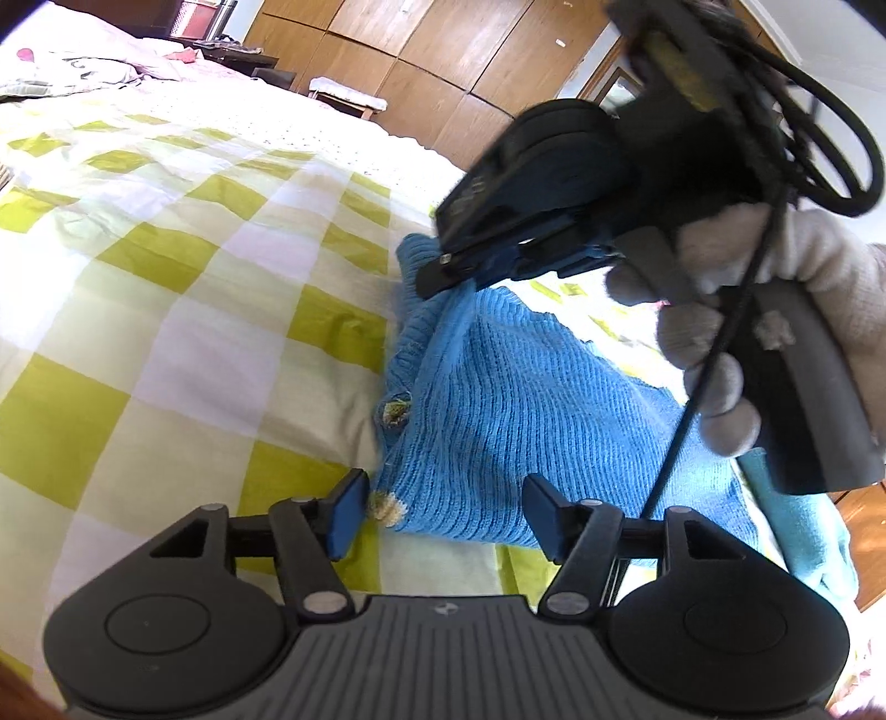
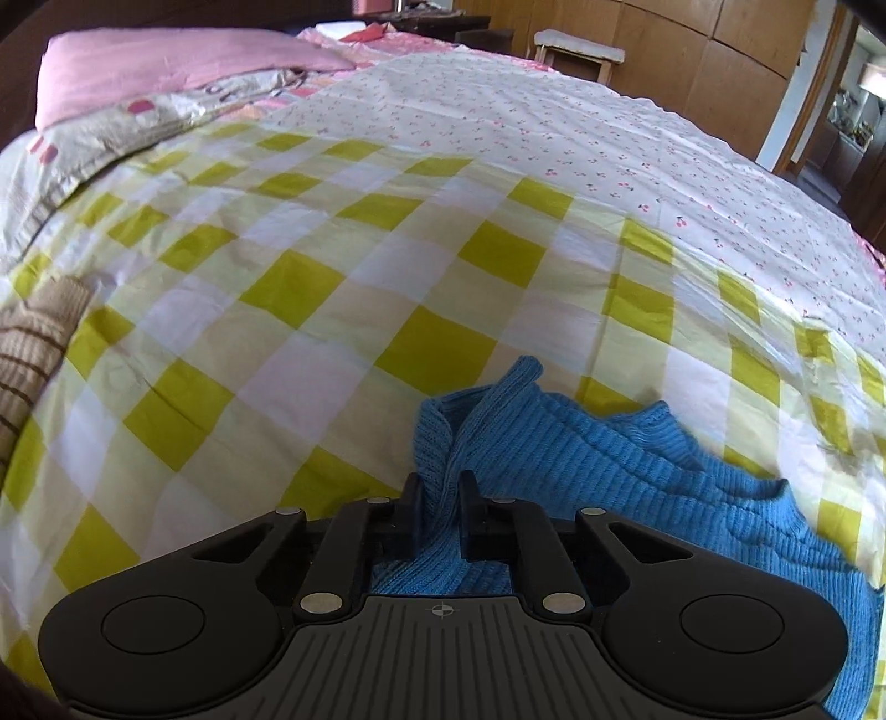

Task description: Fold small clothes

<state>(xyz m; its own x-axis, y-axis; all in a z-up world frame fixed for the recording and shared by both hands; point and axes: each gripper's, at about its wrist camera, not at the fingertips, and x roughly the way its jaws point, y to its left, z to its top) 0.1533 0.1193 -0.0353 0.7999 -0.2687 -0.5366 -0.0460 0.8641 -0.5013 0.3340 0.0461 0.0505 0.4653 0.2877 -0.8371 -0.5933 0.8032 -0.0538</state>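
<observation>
A blue ribbed knit sweater [image 1: 526, 399] with small buttons lies on the checked bed sheet [image 1: 183, 310]. My left gripper [image 1: 446, 512] stands open at the sweater's near hem; the knit lies between the fingers, but the pads do not press it. In the right wrist view, my right gripper [image 2: 441, 512] is shut on a raised fold of the blue sweater [image 2: 609, 459]. The left wrist view shows the same right gripper [image 1: 443, 277] from outside, held by a grey-gloved hand [image 1: 714, 343] and pinching the sweater's far edge.
A light blue cloth [image 1: 797, 531] lies right of the sweater near the bed's edge. A brown striped knit [image 2: 33, 343] sits at the left. A pink pillow [image 2: 166, 66] lies at the bed's head; a stool [image 2: 576, 50] and wooden wardrobes [image 1: 443, 50] stand beyond.
</observation>
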